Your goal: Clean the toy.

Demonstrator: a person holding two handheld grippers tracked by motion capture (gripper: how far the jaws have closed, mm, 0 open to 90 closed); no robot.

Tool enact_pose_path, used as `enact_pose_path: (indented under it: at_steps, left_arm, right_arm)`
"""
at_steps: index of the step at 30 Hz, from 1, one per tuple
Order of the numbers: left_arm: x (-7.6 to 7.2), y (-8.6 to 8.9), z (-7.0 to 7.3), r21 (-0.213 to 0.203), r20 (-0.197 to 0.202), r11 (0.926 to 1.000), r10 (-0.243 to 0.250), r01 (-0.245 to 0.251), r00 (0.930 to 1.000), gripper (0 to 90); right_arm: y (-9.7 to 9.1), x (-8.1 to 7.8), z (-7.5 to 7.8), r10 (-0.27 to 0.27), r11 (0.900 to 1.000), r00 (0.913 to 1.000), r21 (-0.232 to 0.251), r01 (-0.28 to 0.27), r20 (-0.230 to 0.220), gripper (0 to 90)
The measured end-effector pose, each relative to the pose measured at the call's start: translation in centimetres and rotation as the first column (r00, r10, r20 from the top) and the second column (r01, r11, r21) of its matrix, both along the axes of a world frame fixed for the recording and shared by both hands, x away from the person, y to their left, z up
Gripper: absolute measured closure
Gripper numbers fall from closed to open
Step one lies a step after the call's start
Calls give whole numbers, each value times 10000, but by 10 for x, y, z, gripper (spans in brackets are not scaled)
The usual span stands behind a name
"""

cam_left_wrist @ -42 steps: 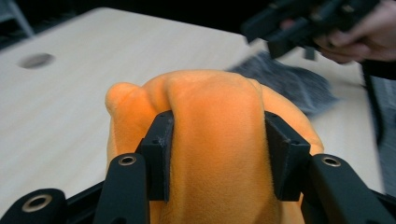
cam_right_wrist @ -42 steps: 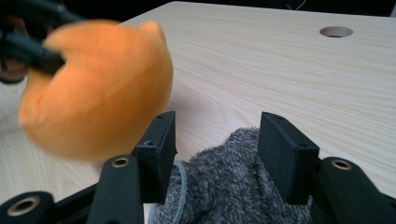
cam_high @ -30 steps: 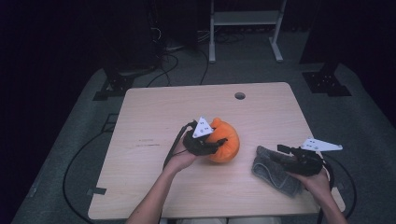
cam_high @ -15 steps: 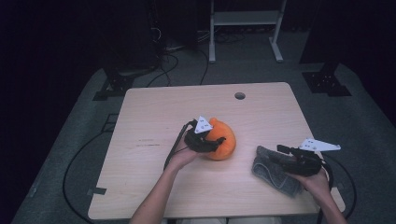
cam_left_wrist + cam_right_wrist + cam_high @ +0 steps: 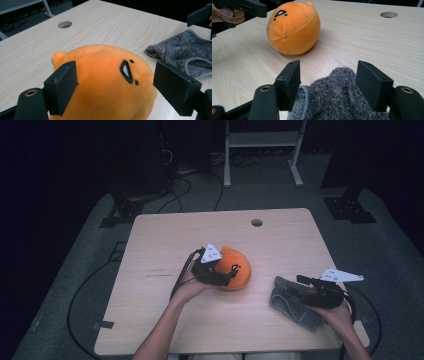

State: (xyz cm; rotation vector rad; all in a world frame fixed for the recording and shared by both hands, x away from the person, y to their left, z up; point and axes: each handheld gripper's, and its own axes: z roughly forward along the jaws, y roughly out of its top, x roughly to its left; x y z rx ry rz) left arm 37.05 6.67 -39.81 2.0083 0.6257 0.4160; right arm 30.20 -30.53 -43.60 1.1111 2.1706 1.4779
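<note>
Left gripper (image 5: pixel 115 82): jaws apart, just been opening, astride orange plush (image 5: pixel 105 82), pads off it.
Plush place: between and just ahead of those jaws, on table (image 5: pixel 165 245); underside hidden.
Right gripper (image 5: pixel 328 85): jaws wide, just been opening, straddling grey cloth (image 5: pixel 337 100); pad contact hard to judge.
Nearer hand: left.
</note>
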Motion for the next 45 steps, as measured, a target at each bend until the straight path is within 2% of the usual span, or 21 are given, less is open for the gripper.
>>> enact_pose_path:
  at_steps: [7, 11, 18, 31, 45]
  left_arm:
    - [-6, 11, 0, -128, 58, 9999, 90, -89, 9999, 162]
    - [-11, 17, 0, -133, 69, 9998, -124, 125, 9999, 162]
    - [-17, 27, -1, -273, 71, 9996, -85, 87, 9999, 149]
    - [-30, 39, -3, -208, 262, 9998, -19, 25, 9997, 138]
    - [-38, 52, -7, -99, 264, 9999, 110, -108, 9996, 133]
  right_arm:
    - [-1, -1, 0, -36, 10000, 10000, -31, 36, -31, 339]
    - [-2, -1, 0, -61, 10000, 10000, -29, 61, -9, 331]
    - [-2, -1, -1, -12, 10000, 10000, -89, 12, -33, 327]
    - [-2, -2, -1, -26, 9999, 10000, -114, 26, -73, 323]
    - [-3, -2, -1, -21, 9999, 9999, -161, 19, -126, 322]
